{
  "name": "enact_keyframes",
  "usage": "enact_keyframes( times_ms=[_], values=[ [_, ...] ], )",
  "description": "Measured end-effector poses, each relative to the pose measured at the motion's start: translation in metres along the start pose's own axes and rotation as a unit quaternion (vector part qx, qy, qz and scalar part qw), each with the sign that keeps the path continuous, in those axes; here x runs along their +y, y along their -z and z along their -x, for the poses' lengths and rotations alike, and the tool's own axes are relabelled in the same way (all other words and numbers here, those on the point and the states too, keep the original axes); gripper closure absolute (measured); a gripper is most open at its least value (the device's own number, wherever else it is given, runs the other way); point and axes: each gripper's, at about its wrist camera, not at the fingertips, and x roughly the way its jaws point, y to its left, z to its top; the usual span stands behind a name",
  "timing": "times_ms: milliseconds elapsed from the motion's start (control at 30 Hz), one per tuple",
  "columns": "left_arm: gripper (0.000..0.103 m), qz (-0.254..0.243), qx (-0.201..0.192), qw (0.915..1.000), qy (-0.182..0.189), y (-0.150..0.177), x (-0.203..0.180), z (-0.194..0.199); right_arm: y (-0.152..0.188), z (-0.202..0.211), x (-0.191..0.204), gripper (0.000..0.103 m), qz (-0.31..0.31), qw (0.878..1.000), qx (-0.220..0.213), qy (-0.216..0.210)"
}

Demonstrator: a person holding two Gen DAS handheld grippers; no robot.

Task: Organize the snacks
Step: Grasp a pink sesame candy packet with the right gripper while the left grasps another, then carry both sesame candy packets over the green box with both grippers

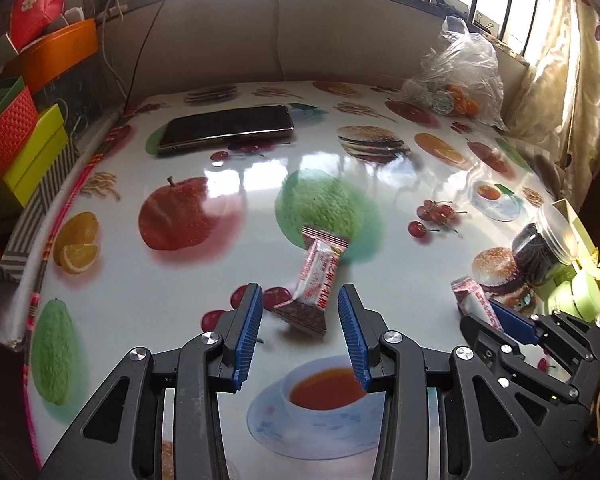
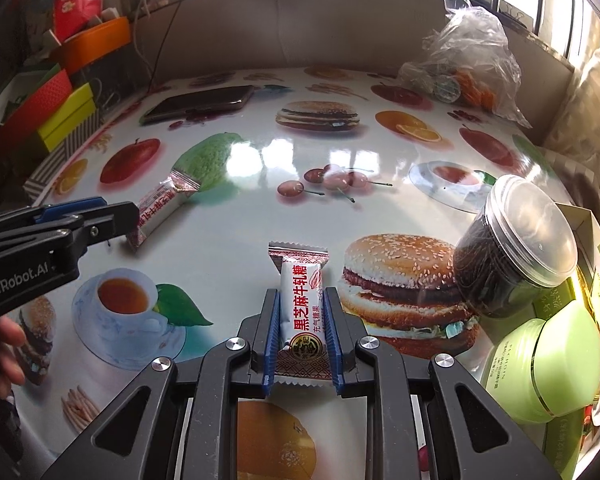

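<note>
Two wrapped sesame candy bars are in play on a fruit-print table [image 1: 260, 184]. My left gripper [image 1: 300, 304] is open, its blue pads on either side of the near end of one candy bar [image 1: 314, 280], which lies on the table; it also shows in the right wrist view [image 2: 160, 208], with my left gripper [image 2: 112, 220] at its near end. My right gripper [image 2: 301, 312] is shut on the second candy bar [image 2: 300, 296], holding it lengthwise between the pads. In the left wrist view my right gripper [image 1: 496, 312] holds that bar [image 1: 474, 296] at the right.
A phone [image 1: 228, 126] lies at the far left. A plastic bag of snacks [image 1: 456, 80] sits far right. A clear jar of dark contents [image 2: 508, 248] lies tipped at the right, beside a green jar [image 2: 548, 364]. Coloured boxes [image 1: 20, 148] stack along the left edge.
</note>
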Motion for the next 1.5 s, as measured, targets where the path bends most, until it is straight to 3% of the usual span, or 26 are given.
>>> enact_keyframes(
  times_ms=[367,867,967,1067,1500],
  values=[
    [0.062,-0.02,0.035,0.999,0.016,-0.008,-0.007,-0.032,0.0,0.001,-0.002,0.083,-0.005,1.0,-0.002,-0.006],
    [0.062,-0.012,0.032,0.9994,0.004,-0.009,-0.014,-0.038,0.0,0.001,-0.003,0.083,-0.007,1.0,-0.003,-0.01],
    [0.076,-0.01,0.032,0.9994,0.002,-0.008,-0.015,-0.037,-0.001,0.001,-0.004,0.083,-0.01,1.0,-0.003,-0.012],
    [0.081,-0.007,0.031,0.9995,0.001,-0.007,-0.015,-0.036,-0.001,0.001,-0.005,0.083,-0.013,1.0,-0.004,-0.014],
    [0.081,0.005,0.022,0.9996,0.015,0.007,-0.026,-0.016,0.006,0.01,-0.015,0.085,-0.025,0.999,-0.008,-0.019]
  ],
)
